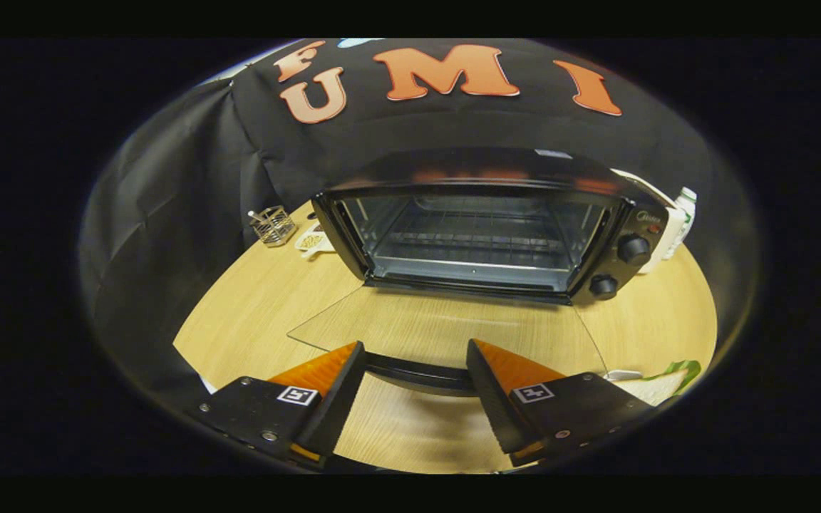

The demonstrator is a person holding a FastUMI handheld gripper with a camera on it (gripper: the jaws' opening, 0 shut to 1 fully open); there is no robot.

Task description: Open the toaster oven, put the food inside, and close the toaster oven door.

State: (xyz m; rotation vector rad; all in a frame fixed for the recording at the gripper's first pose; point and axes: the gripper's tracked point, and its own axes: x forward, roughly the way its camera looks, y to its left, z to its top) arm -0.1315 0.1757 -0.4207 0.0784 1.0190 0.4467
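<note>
Jaws stand apart on the gripper [416,370], with the dark curved handle [417,374] of the glass door running across the gap between the fingertips; neither finger visibly presses on it, so nothing is held. That clear glass door [446,328] of the black toaster oven [482,228] lies folded flat toward the near side over the light wooden table [261,313], hinged along the oven's lower front edge. Beyond it the oven's cavity stands exposed, with a wire rack [474,239] across it and nothing on the rack that I can make out. Two black round knobs [633,249] sit on the oven's right-hand panel

By my reading the opening step is done and the loading step is next. The food itself is hard to place: a pale item with a green edge [656,381] lies on the table just right of the right finger, near the door's right corner, and may be it, though too little shows to say. A small wire basket [273,224] and a pale flat item [314,242] sit far left beside the oven, and a white bottle [681,214] stands behind the oven's right side

The next move calls for drawing the fingers clear of the handle, swinging right to the food, closing both fingers on it, then carrying it over the flat door onto the rack
</note>
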